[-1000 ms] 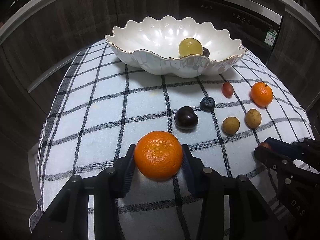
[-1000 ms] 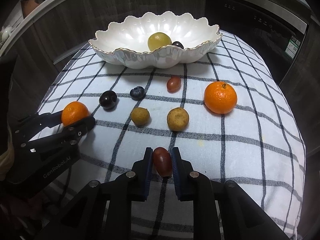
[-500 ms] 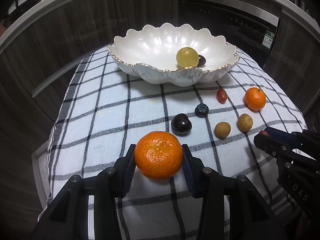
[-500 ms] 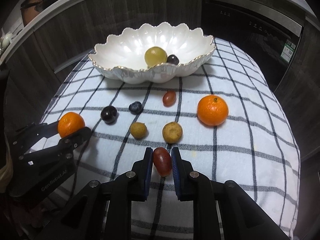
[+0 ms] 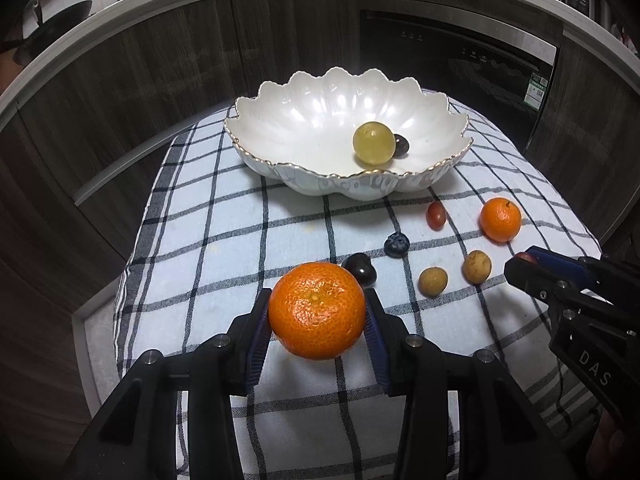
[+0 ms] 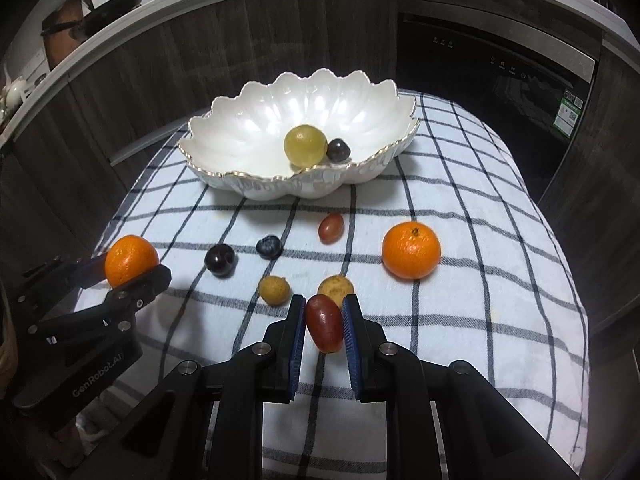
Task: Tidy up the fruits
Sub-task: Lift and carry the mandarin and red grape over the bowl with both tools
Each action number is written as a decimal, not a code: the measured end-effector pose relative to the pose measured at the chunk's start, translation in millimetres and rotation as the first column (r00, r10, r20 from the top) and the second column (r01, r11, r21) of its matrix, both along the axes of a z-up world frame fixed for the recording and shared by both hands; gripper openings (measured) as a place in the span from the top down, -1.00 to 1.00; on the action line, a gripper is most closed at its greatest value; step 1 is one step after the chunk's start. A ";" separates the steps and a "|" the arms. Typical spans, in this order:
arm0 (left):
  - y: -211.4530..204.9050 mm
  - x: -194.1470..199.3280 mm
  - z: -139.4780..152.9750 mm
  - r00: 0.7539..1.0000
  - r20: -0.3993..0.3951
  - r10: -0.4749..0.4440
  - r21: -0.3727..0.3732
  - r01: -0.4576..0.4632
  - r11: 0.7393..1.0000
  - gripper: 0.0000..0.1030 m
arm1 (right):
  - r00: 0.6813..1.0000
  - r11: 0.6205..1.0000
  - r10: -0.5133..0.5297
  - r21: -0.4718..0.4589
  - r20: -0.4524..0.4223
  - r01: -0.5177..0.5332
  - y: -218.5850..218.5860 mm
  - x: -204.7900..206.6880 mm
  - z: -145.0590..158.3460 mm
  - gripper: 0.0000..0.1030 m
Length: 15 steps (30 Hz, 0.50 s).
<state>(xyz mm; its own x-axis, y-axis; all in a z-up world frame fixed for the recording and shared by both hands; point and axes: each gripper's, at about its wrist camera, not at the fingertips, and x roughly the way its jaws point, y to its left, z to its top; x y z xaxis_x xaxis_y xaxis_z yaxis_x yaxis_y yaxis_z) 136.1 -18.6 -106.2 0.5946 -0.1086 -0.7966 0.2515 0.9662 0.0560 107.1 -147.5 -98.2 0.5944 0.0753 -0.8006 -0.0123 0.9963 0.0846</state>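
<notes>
My left gripper point(image 5: 317, 314) is shut on a mandarin point(image 5: 317, 310), held above the checked cloth point(image 5: 224, 248). In the right wrist view that mandarin point(image 6: 130, 259) shows at the left, between the left gripper's fingers. My right gripper point(image 6: 323, 322) is shut on a red grape point(image 6: 325, 323), also lifted off the cloth. A white scalloped bowl point(image 5: 304, 136) stands at the far end and holds a large green grape point(image 5: 374, 143) and a dark fruit point(image 5: 401, 146). On the cloth lie a second mandarin point(image 6: 411, 249), a red grape point(image 6: 331, 227), a blueberry point(image 6: 269, 246), a dark cherry point(image 6: 219, 260) and two small tan fruits point(image 6: 273, 289).
The cloth covers a small table whose edges drop off on every side. Dark wood cabinets point(image 5: 120, 80) and a built-in appliance point(image 6: 500, 68) stand behind it. A counter with pans point(image 6: 80, 12) runs along the top left.
Both grippers have risen with their fruit; the bowl and the loose fruit look smaller and farther below. Nothing on the cloth has moved.
</notes>
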 end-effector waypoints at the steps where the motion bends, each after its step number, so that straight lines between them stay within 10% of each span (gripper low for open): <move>1: -0.8 0.2 1.7 1.000 0.001 -0.001 -0.001 0.001 1.000 0.16 | 1.000 1.000 -0.002 -0.001 0.007 0.002 -0.7 0.6 2.2 0.61; 15: -7.5 10.4 23.6 1.000 0.014 0.005 -0.016 -0.005 1.000 0.16 | 0.998 1.000 -0.010 -0.005 0.057 0.010 -8.3 12.5 24.4 0.61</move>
<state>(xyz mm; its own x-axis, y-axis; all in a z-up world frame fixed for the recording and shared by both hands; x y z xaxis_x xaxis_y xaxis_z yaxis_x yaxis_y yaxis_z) 146.5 -26.1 -82.6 0.6060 -0.1186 -0.7866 0.2462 0.9682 0.0437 119.6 -155.8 -73.8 0.6399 0.0654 -0.7656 -0.0073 0.9968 0.0791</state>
